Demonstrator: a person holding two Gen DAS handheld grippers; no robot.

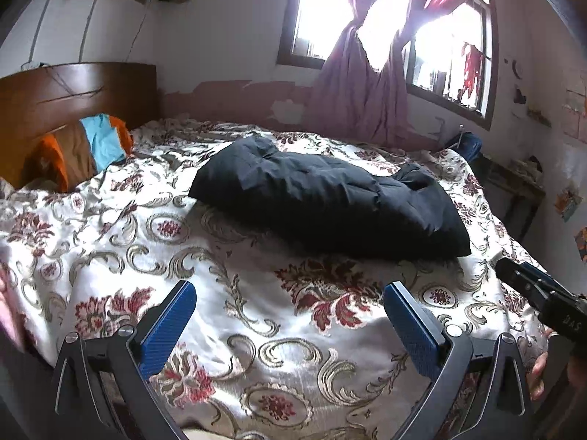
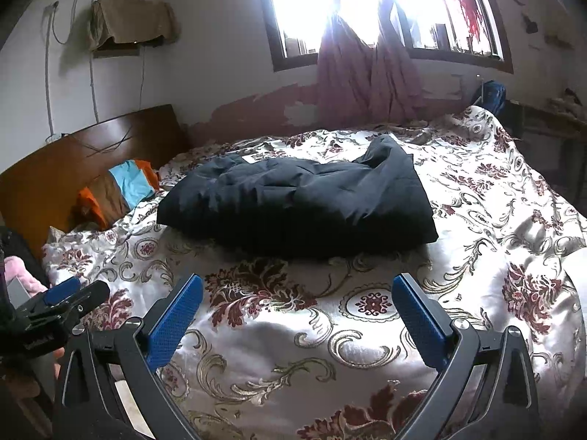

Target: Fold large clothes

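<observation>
Black padded coat [image 1: 330,198] is laid left-to-right, far from both wide-open tools [image 1: 290,315] [image 2: 297,308]; neither is nearer.

This is a bedroom in a home. A bed with a floral bedspread [image 1: 293,330] fills the frame, a wooden headboard [image 1: 73,95] stands at left, and pink curtains [image 1: 359,84] hang knotted at a window [image 2: 455,11] at upper right. The wall paint [image 2: 256,110] looks peeled, perhaps.
</observation>
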